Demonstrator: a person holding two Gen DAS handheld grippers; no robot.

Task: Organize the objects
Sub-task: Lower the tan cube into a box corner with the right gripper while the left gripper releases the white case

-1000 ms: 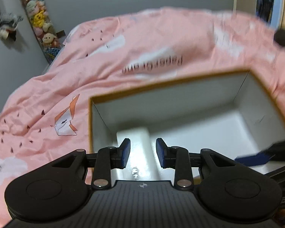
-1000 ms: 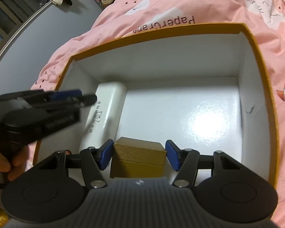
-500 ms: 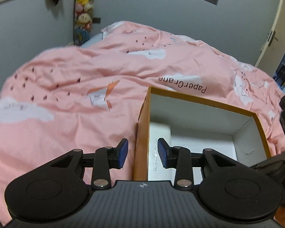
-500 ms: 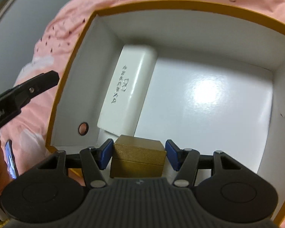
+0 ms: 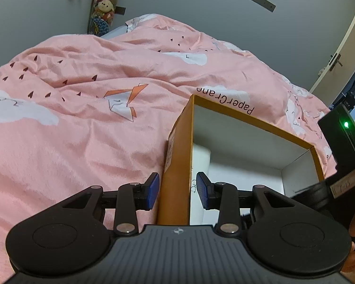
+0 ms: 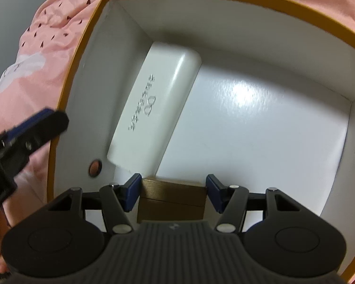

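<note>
The right hand-held gripper (image 6: pixel 170 194) grips a small gold box (image 6: pixel 172 198) between its pads, low inside the open orange box (image 6: pixel 82 47) on the pink bed cover (image 5: pixel 71 130). A white case (image 6: pixel 153 108) lies along the box's left inner wall. The left hand-held gripper (image 5: pixel 176 191) straddles that wall, jaws slightly apart, pads clear of it.

The left wrist view looks forward and down along its hand-held gripper (image 5: pixel 177 191), low over the bed (image 5: pixel 82 130), facing the far wall, with the box (image 5: pixel 177 165) wall close between its fingers. The right wrist view looks steeply down into the same box (image 6: pixel 82 54) from just above. Both share the box, the white case (image 6: pixel 153 108) inside it, and the pink bedding
</note>
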